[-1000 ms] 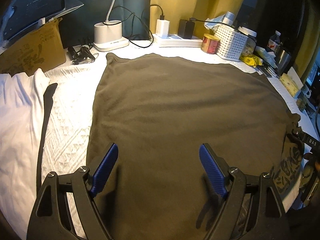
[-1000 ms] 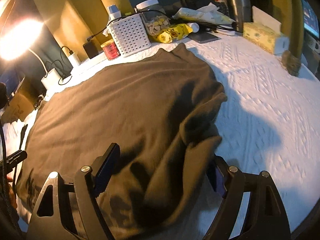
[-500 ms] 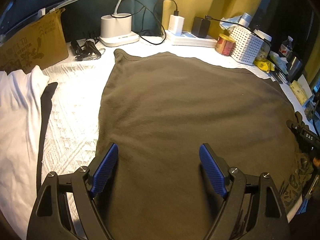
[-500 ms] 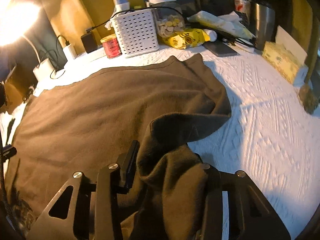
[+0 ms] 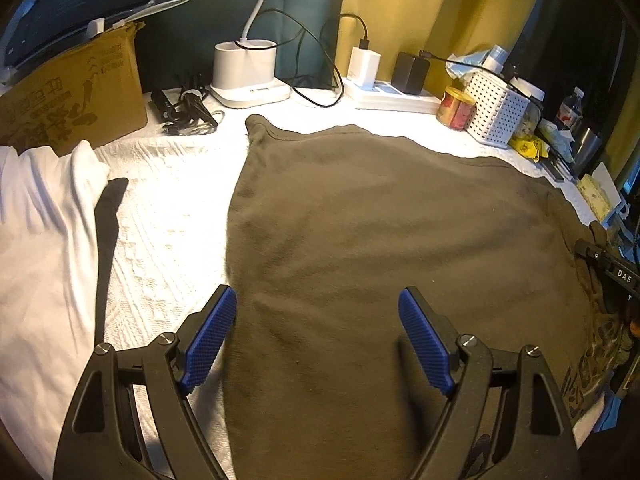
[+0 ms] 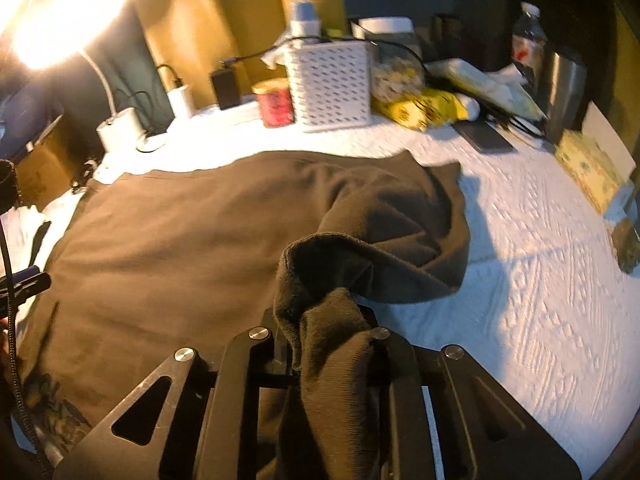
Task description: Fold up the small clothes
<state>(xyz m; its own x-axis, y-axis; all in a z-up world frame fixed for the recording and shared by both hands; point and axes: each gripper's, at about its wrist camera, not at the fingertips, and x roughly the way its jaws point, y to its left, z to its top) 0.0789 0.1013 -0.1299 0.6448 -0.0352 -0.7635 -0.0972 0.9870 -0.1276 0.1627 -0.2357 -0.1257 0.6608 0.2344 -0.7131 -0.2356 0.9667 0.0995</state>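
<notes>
An olive-brown shirt (image 5: 360, 240) lies spread flat over the white textured cover (image 5: 168, 216). My left gripper (image 5: 316, 332) hovers over its near left part, jaws wide open, nothing between the blue pads (image 5: 208, 336). In the right wrist view the shirt's right edge (image 6: 360, 248) is bunched and lifted off the cover. My right gripper (image 6: 328, 332) is closing on that fold, and the cloth fills the gap between its jaws. The right gripper's tip also shows at the left wrist view's right edge (image 5: 608, 268).
White cloth (image 5: 44, 248) and a dark strip (image 5: 106, 232) lie left of the shirt. Along the back stand a cardboard box (image 5: 76, 92), a white lamp base (image 5: 246, 72), a power strip (image 5: 392, 96), a red tin (image 6: 276, 102) and a white perforated basket (image 6: 332, 84). Bottle and steel cup stand at the far right.
My right gripper has closed from wide open onto the shirt's right edge and lifted the fold up and leftward. The left gripper has drifted slightly across the shirt, still open.
</notes>
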